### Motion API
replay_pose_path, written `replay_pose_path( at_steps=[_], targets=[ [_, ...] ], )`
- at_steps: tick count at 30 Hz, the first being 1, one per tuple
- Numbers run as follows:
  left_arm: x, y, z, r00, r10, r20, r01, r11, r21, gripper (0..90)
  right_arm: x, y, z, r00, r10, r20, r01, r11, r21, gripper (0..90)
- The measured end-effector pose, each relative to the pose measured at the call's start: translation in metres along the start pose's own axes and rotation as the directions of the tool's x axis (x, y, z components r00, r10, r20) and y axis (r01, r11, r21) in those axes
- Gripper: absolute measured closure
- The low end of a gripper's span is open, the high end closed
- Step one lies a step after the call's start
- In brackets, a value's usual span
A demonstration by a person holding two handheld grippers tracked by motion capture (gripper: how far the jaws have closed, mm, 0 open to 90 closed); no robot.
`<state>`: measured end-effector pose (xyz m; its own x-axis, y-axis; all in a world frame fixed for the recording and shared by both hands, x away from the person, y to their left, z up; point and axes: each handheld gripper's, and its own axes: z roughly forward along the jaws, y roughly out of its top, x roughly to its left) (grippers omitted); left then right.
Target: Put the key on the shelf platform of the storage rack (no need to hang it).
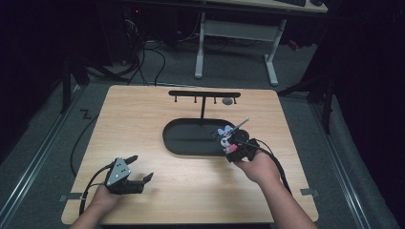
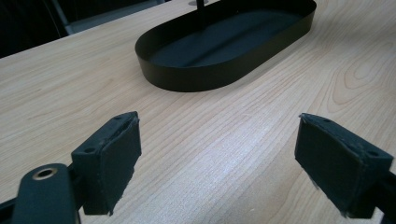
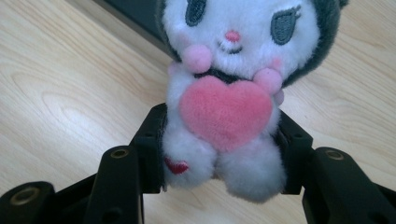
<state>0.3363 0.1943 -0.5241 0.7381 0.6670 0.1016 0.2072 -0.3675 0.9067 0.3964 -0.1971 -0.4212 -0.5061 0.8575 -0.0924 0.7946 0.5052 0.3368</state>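
Pale wood grain covers the table (image 1: pixel 143 119) in the high view, where a black oval tray (image 1: pixel 184 143) lies near the middle with a T-shaped hook stand (image 1: pixel 204 94) rising from its far side. The right gripper (image 1: pixel 229 143) sits at the tray's right end, closed on a small plush toy (image 1: pixel 225 138) whose body points up and away from the hand toward the stand; a thin rod slants up beside it, though whether it belongs to the toy cannot be told. The left gripper (image 1: pixel 141 167) rests well apart at the near left, so the right hand is plainly the nearer to the hooks. In the left gripper view its two padded fingers (image 2: pixel 109 161) stand wide with nothing between them, the tray (image 2: pixel 196 77) ahead. In the right gripper view the jaws clamp the toy (image 3: pixel 226 112) at its lower body from both sides, upright, its pink heart facing the camera, the tray's dark wall behind its head; the hooks probably lie beyond and above.
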Motion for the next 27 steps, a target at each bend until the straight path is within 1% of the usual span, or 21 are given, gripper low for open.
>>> replay_pose_path(
  at_steps=[3, 4, 7, 8, 12, 14, 15, 23, 25, 26, 27],
  targets=[
    [0.000, 0.000, 0.000, 1.0000, -0.001, 0.000, 0.001, 1.0000, 0.000, 15.4, 0.002, 0.010, 0.006, 1.0000, -0.005, -0.005, 0.005, 1.000, -0.002, 48.9],
    [0.000, 0.000, 0.000, 1.0000, -0.001, -0.001, 0.001, 1.0000, -0.001, 15.4, 0.002, 0.010, 0.006, 1.0000, -0.005, -0.005, 0.005, 1.000, -0.002, 48.9],
    [0.000, 0.000, 0.000, 1.0000, 0.004, 0.000, -0.004, 1.0000, 0.000, 15.4, 0.003, 0.018, 0.010, 0.9999, -0.002, -0.012, 0.002, 1.000, -0.004, 48.9],
    [0.000, 0.000, 0.000, 1.0000, 0.004, 0.000, -0.004, 1.0000, 0.000, 15.4, 0.003, 0.021, 0.012, 0.9999, -0.011, -0.010, 0.011, 1.000, -0.006, 48.9],
    [0.000, 0.000, 0.000, 1.0000, 0.004, 0.001, -0.004, 1.0000, 0.001, 15.4, 0.004, 0.032, 0.018, 0.9999, -0.011, -0.011, 0.011, 1.000, -0.006, 48.9],
    [0.000, 0.000, 0.000, 1.0000, 0.004, 0.001, -0.004, 1.0000, 0.001, 15.4, 0.004, 0.037, 0.022, 0.9999, -0.005, -0.014, 0.005, 1.000, -0.012, 48.9],
    [-0.001, 0.000, 0.000, 1.0000, 0.005, 0.000, -0.005, 1.0000, 0.000, 15.4, 0.004, 0.041, 0.026, 0.9998, -0.001, -0.018, 0.001, 1.000, -0.007, 48.9],
    [0.000, 0.000, -0.001, 1.0000, 0.004, 0.005, -0.004, 1.0000, -0.001, 15.4, 0.003, 0.053, 0.040, 0.9996, 0.011, -0.026, -0.011, 1.000, 0.001, 48.9],
    [0.000, 0.000, -0.001, 1.0000, 0.003, 0.003, -0.003, 1.0000, -0.002, 15.4, 0.004, 0.057, 0.043, 0.9996, 0.016, -0.024, -0.016, 1.000, 0.012, 48.9],
    [0.000, 0.000, -0.001, 1.0000, 0.002, 0.002, -0.002, 1.0000, -0.004, 15.4, 0.004, 0.059, 0.044, 0.9997, 0.003, -0.024, -0.003, 1.000, 0.010, 48.9],
    [0.000, 0.000, -0.001, 1.0000, 0.002, 0.002, -0.002, 1.0000, -0.004, 15.4, 0.004, 0.061, 0.045, 0.9997, 0.001, -0.022, 0.000, 1.000, 0.008, 48.9]
  ],
)
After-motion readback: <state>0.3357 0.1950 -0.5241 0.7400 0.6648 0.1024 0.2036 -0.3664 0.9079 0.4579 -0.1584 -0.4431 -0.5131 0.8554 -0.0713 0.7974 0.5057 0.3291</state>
